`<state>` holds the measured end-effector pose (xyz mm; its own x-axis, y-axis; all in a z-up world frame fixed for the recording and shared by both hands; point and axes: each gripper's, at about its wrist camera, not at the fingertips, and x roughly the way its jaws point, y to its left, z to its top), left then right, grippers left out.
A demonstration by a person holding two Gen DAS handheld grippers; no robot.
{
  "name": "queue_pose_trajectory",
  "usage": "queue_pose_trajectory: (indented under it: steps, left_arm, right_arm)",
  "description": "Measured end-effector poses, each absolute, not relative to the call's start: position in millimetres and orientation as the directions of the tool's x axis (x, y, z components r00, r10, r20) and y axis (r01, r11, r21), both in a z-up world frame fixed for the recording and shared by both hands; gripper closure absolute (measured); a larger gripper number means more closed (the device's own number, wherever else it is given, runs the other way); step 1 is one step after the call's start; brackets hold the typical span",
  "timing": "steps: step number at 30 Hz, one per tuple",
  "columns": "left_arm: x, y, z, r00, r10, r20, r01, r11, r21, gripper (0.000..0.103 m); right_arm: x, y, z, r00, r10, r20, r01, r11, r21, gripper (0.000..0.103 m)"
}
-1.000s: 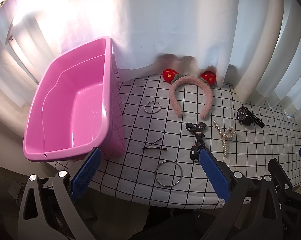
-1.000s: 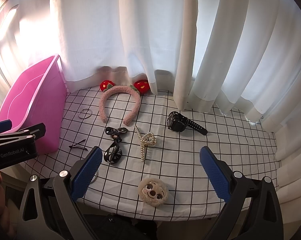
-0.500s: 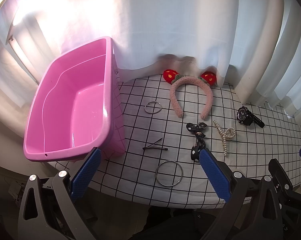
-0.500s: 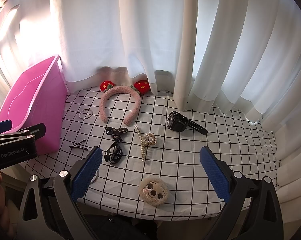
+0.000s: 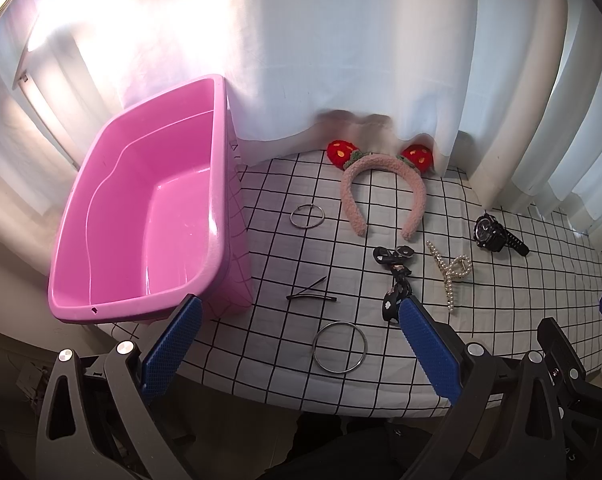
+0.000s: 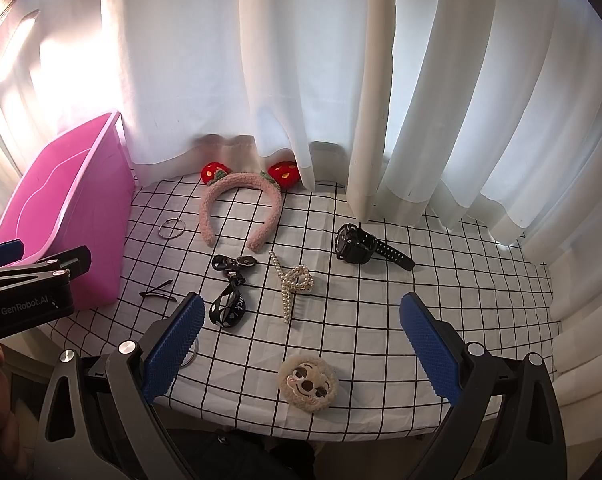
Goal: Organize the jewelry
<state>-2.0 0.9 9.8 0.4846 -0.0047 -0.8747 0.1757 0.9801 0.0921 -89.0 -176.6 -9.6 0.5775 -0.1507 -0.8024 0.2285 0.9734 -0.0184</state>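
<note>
A pink tub [image 5: 217, 216] [image 6: 113, 216] stands at the table's left end, with nothing in it. On the checked cloth lie a pink strawberry headband [image 5: 381, 168] [image 6: 241, 182], two metal rings [image 5: 307, 216] [image 5: 339, 346], black hairpins [image 5: 311, 296], a black bow clip [image 6: 227, 304], a pearl claw clip [image 6: 295, 280], a black watch [image 6: 355, 244] and a plush face clip [image 6: 308, 383]. My left gripper [image 5: 297, 344] is open above the near edge by the large ring. My right gripper [image 6: 301, 344] is open above the plush clip.
White curtains [image 6: 341, 80] hang along the far and right sides of the table. The left gripper's body [image 6: 29, 292] shows at the left of the right wrist view, in front of the tub. The table's near edge [image 5: 321, 396] is just below both grippers.
</note>
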Motion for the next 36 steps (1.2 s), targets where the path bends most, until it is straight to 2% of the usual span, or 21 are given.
queue_pose_trajectory:
  steps: [25,29,36]
  left_arm:
    - [1,6,5,0.463,-0.02,-0.886,0.173,0.983,0.068,0.006]
    - [1,15,-11,0.428,-0.056,-0.902,0.165,0.986,0.017,0.006]
    - [-9,24,-62,0.375,-0.058,-0.925,0.19,0.982,0.016,0.006]
  right_arm:
    - [-91,-184,-16,0.578,-0.137,-0.805,0.243,0.97,0.009,0.009]
    - [-98,-197,-29,0.56,-0.118,-0.82,0.267,0.963,0.044,0.009]
    - [-114,-218,-86,0.468,-0.049,-0.883,0.287,0.953,0.099,0.009]
